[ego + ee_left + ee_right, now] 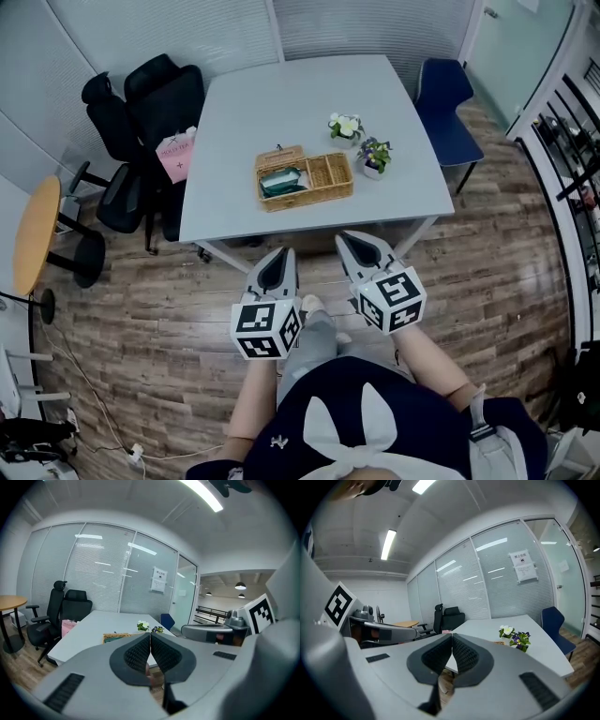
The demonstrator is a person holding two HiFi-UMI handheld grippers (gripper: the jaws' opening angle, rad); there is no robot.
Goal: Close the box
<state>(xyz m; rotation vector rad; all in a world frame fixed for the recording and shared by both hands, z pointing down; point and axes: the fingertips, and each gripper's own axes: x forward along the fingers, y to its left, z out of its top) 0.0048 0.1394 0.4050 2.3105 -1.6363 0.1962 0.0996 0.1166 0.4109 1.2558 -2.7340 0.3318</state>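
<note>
Two empty tools: left hand-held gripper [150,635] and right hand-held gripper [452,637], jaws pressed together, touching nothing.

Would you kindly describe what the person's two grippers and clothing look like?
Both the left gripper and right gripper have pale grey, wedge-shaped shells tapering to a tip, with black ribbed pads inside the jaws. Each carries a white cube printed with black square markers. No cables show. The person wears a dark navy top with a white bow and grey trousers.
</note>
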